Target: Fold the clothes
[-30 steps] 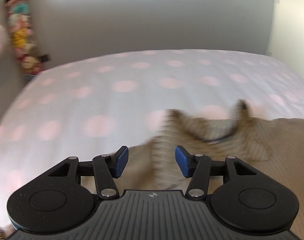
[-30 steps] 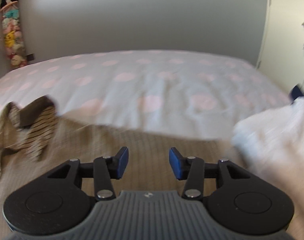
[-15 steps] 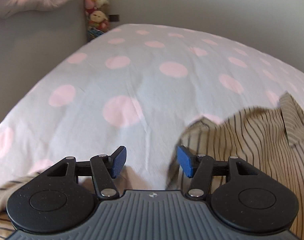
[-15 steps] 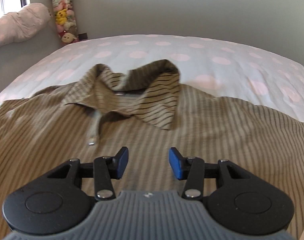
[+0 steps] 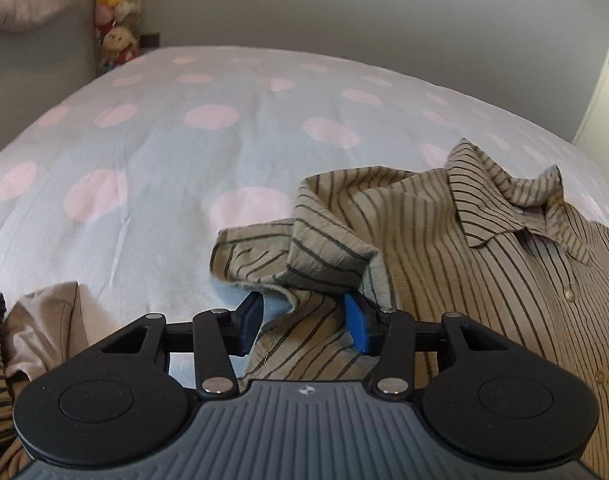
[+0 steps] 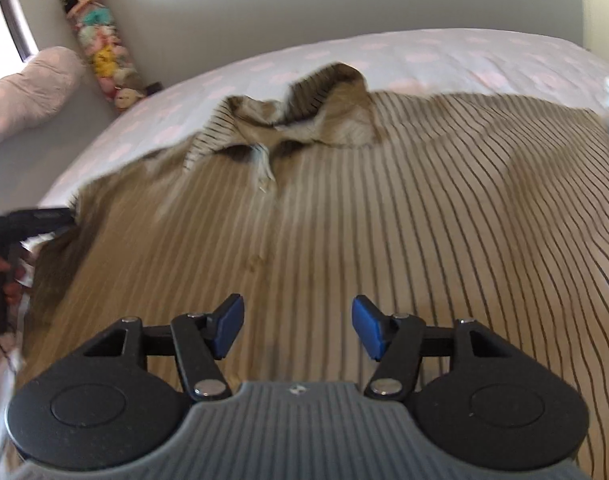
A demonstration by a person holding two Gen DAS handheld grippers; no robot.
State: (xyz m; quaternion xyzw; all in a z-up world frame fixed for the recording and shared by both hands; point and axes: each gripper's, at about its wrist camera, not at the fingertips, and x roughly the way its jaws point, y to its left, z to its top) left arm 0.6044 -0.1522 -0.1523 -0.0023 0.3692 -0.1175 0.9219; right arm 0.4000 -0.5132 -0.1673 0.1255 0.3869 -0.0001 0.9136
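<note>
A: Left gripper first: down at the crumpled sleeve now, no longer over bare polka-dot bedspread as half a second back. Jaws just been closing, a fold of sleeve cloth between the blue pads, but not yet pinched as far as visible.

B: And the right gripper?

A: Low over the chest of the striped shirt, further in than a moment ago. Jaws just been opening, nothing between them, not gripping anything.

B: Shirt itself?

A: Spread front-up on the bed, collar rumpled at the far end, soft toys beyond in the corner.

B: Meaning for the fold?

A: Probably the sleeve about to be taken and brought across the body.
</note>
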